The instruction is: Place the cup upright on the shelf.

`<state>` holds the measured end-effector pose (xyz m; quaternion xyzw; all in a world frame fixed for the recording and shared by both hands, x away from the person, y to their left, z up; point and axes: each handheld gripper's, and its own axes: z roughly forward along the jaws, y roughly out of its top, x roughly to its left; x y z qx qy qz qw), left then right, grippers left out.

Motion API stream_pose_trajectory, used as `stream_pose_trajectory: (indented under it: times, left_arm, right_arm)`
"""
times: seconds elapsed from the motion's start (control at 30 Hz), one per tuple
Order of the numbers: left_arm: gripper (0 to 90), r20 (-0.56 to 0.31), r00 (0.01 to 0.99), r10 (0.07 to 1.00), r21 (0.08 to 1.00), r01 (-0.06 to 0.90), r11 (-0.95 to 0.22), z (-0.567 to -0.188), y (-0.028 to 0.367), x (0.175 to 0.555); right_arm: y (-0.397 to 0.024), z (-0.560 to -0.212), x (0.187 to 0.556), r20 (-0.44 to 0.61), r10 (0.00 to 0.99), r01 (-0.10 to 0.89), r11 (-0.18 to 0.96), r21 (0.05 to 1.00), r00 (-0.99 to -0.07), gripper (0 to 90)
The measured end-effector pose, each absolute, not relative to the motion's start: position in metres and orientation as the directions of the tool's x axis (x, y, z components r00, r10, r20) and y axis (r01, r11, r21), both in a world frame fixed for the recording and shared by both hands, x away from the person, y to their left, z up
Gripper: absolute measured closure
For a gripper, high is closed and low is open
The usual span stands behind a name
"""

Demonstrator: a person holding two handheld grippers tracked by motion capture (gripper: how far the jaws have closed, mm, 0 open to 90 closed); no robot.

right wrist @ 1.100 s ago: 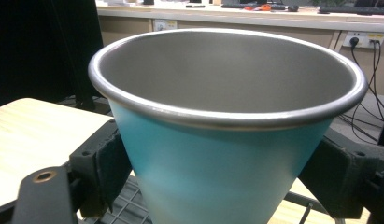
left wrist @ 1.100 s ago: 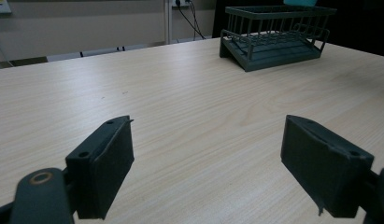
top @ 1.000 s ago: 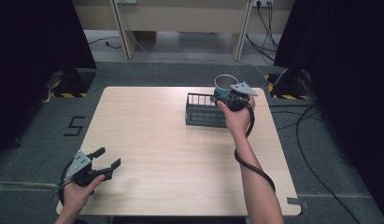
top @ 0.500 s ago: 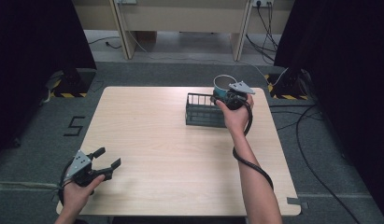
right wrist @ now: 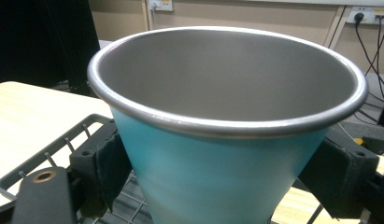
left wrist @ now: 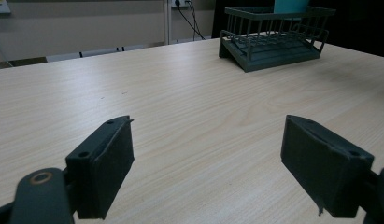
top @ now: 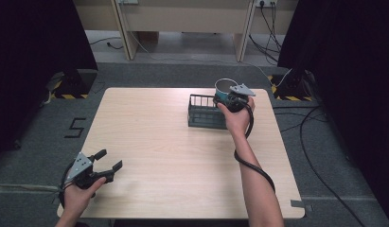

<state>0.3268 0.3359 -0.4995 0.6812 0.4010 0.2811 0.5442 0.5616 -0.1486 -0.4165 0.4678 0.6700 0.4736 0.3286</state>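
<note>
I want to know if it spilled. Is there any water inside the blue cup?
No, in the right gripper view the cup sits between the right gripper jaws and its grey metal inside looks dry and empty.

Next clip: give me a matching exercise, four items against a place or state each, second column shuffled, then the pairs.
1. cup
2. wire rack
3. left tongs
4. right tongs

a. open, near table corner
b. dark, on the table's far right part
c. teal outside, steel inside
d. shut on the cup

Pairs: 1-c, 2-b, 3-a, 4-d
</note>
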Motion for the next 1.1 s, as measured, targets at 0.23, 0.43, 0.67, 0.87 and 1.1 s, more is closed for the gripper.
stream_pose_trajectory:
  times: [0.23, 0.43, 0.67, 0.87, 1.1]
  left_arm:
    - [16.3, -0.054, 0.52, 0.852, 0.967, 0.24, -0.086, -0.499, 0.336, 0.327]
    - [16.3, -0.054, 0.52, 0.852, 0.967, 0.24, -0.085, -0.499, 0.336, 0.327]
    - [16.3, -0.054, 0.519, 0.853, 0.967, 0.24, -0.085, -0.499, 0.336, 0.327]
    - [16.4, -0.053, 0.52, 0.853, 0.967, 0.239, -0.085, -0.499, 0.336, 0.327]
    - [16.4, -0.054, 0.52, 0.853, 0.967, 0.239, -0.085, -0.499, 0.336, 0.327]
  right_arm:
    - [-0.148, -0.422, 0.563, 0.002, 0.939, 0.341, 0.123, 0.932, -0.345, 17.9]
    - [-0.147, -0.426, 0.565, 0.003, 0.94, 0.356, 0.126, 0.926, -0.34, 17.9]
    - [-0.145, -0.433, 0.566, 0.008, 0.94, 0.377, 0.129, 0.917, -0.342, 17.8]
    - [-0.143, -0.437, 0.567, 0.008, 0.94, 0.393, 0.135, 0.909, -0.342, 17.8]
    - [-0.143, -0.441, 0.567, 0.01, 0.941, 0.403, 0.135, 0.905, -0.339, 17.8]
